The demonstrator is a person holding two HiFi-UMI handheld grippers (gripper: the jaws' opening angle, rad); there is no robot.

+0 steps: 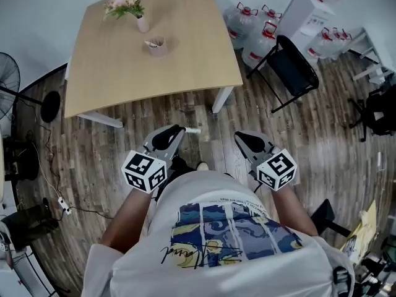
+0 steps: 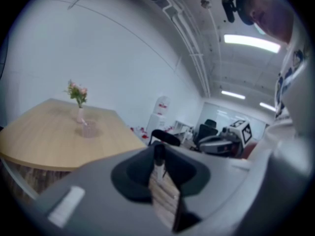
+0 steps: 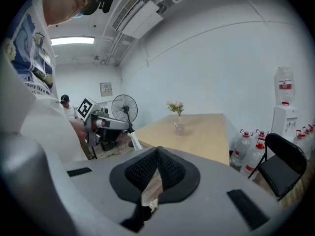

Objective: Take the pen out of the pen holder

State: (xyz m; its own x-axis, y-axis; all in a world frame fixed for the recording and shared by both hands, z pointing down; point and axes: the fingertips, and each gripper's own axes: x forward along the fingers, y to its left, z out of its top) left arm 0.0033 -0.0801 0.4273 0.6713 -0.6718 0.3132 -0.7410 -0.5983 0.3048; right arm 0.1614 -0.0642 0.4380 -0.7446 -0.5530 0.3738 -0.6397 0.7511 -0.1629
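Note:
My left gripper is held low over the wooden floor, in front of the table, and is shut on a pen. In the left gripper view the pen, black at the top and white below, stands between the jaws of the left gripper. The right gripper view shows the pen sticking down out of the left gripper. The pinkish pen holder stands on the table, far from both grippers. My right gripper hangs beside the left with nothing in it, its pads meeting at the tip.
A small vase of flowers stands behind the pen holder. Right of the table are a black folding chair and several water jugs. A floor fan and cables lie at the left.

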